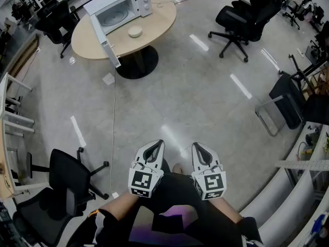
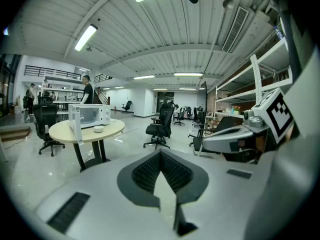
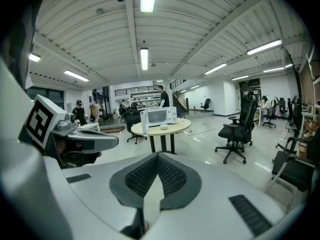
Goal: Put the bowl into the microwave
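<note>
A small white bowl (image 1: 135,31) sits on the round wooden table (image 1: 159,19), far across the floor. Beside it stands the white microwave (image 1: 121,6) with its door (image 1: 103,41) swung open toward me. Both grippers hang low by the person's legs, far from the table. My left gripper (image 1: 156,143) and right gripper (image 1: 198,145) are shut with nothing between the jaws. The left gripper view has the bowl (image 2: 99,129) and microwave (image 2: 90,115) small at the left. In the right gripper view the bowl (image 3: 163,127) and microwave (image 3: 159,116) are near the centre.
Black office chairs stand right of the table (image 1: 241,17), behind it (image 1: 56,19) and near my left (image 1: 64,187). A black folding chair (image 1: 285,104) stands at the right. A thin cable (image 1: 113,117) runs down the glossy floor from the table. People stand far behind the table.
</note>
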